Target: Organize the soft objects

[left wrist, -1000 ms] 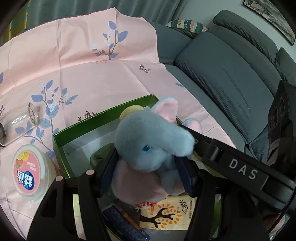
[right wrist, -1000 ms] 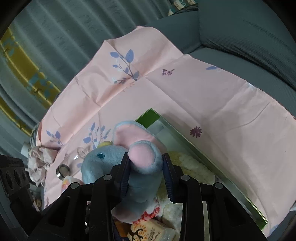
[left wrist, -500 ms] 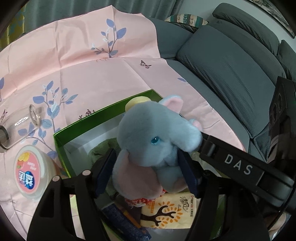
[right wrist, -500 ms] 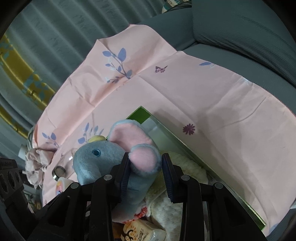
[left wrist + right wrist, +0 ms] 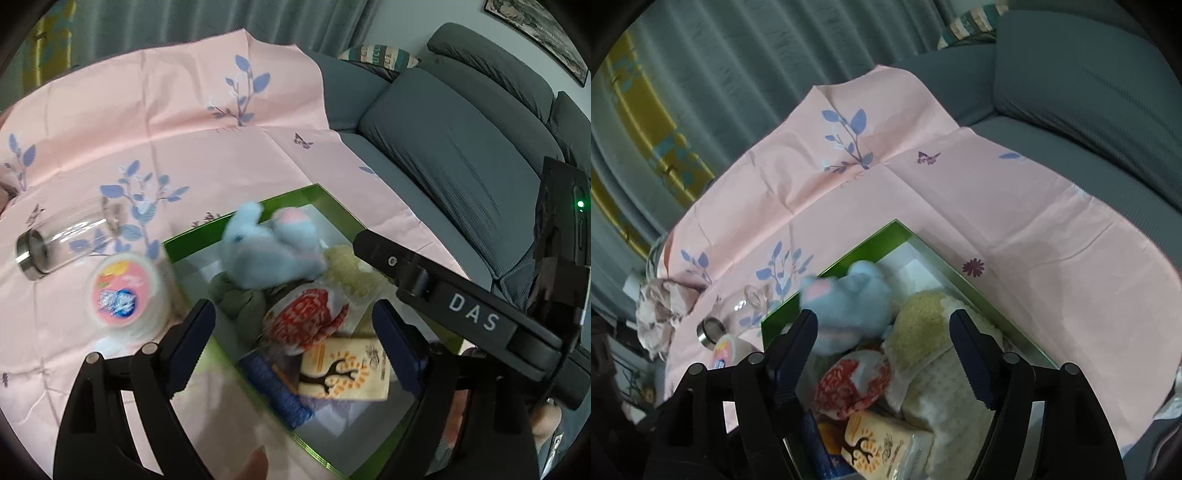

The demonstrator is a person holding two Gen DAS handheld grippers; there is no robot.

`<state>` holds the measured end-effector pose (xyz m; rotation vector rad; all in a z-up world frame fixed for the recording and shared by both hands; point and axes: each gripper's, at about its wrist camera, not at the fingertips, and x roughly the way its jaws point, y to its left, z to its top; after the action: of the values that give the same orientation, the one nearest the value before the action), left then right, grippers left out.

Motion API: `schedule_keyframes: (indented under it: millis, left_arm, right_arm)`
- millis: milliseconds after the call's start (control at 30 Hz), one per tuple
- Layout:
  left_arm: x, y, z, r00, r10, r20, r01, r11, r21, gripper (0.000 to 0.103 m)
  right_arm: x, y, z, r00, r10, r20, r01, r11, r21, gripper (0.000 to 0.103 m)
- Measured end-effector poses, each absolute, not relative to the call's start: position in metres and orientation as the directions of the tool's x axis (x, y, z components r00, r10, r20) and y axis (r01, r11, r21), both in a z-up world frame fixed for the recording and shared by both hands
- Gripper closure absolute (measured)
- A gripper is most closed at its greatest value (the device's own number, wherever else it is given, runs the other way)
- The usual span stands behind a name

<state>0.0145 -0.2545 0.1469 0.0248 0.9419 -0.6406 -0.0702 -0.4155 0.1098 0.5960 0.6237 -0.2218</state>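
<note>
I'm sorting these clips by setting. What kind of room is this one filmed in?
Most likely a home living room: a grey upholstered sofa with a striped cushion, long grey-green curtains, and a framed picture on the wall. A pink floral cloth covers the work surface.

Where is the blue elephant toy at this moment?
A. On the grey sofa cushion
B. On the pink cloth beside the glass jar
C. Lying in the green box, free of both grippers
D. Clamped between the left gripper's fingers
C: the elephant toy lies in the green box among the other soft things, while the left gripper and right gripper both stand open, clear of it.
</note>
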Motion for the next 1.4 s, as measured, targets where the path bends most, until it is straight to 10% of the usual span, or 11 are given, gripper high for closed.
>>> schedule_keyframes:
  millis: [300,1400]
  left_arm:
    - [-0.022,-0.207,0.167,0.465,-0.509,-0.724,0.512,0.822,-0.249,0.001]
    - [-0.069,-0.146,0.18,0.489,-0.532,-0.691,0.503,0.82,-0.275,0.001]
  right_arm:
    - [-0.101,-0.392,0.132,0.806,-0.136,-0.576,0.398,0.845,0.357,0.011]
    - [-0.181,-0.311,0.154,0.811,-0.23,-0.537,0.443,0.842,0.308,0.01]
